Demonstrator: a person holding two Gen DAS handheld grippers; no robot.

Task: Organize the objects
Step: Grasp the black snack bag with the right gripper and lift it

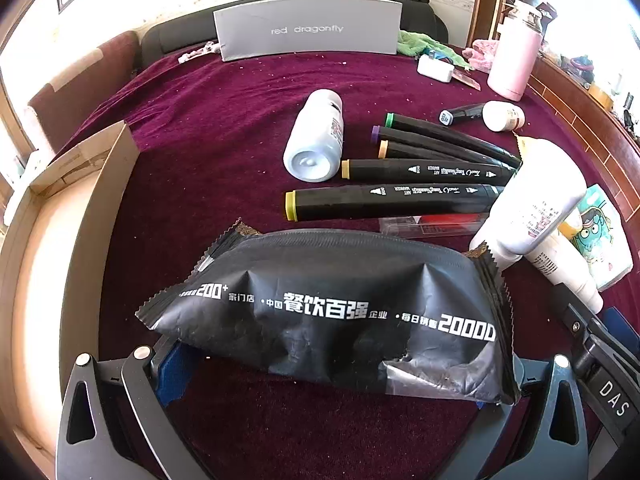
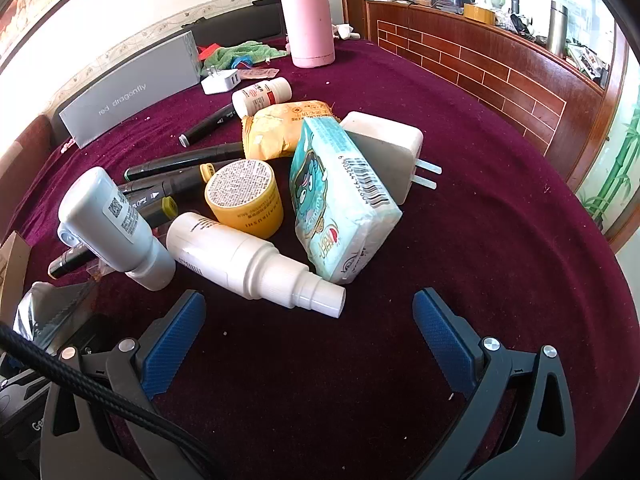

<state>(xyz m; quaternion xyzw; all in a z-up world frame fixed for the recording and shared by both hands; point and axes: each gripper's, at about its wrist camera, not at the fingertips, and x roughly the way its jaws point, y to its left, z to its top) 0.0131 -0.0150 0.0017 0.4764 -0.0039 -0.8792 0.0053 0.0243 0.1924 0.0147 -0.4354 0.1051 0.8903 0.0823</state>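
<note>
A black snack packet [image 1: 320, 312] with white print lies across the purple cloth [image 1: 224, 120], right between the fingers of my left gripper [image 1: 340, 360]. That gripper is open wide; the packet covers its fingertips and only the left blue pad [image 1: 172, 372] shows. Behind it lie several black markers [image 1: 400, 200] and a white bottle [image 1: 316, 136]. My right gripper [image 2: 310, 296] is open and empty just before a white spray bottle [image 2: 248, 260]. Past it sit a yellow jar [image 2: 244, 200], a tissue pack [image 2: 332, 200] and a white charger plug [image 2: 388, 148].
An open cardboard box [image 1: 100, 208] stands at the left edge. A grey box [image 1: 308, 28] marked "red dragonfly" and a pink flask [image 2: 308, 20] stand at the back. A grey-white tube [image 2: 108, 224], a yellow packet [image 2: 276, 128] and a pill bottle [image 2: 260, 96] crowd the pile.
</note>
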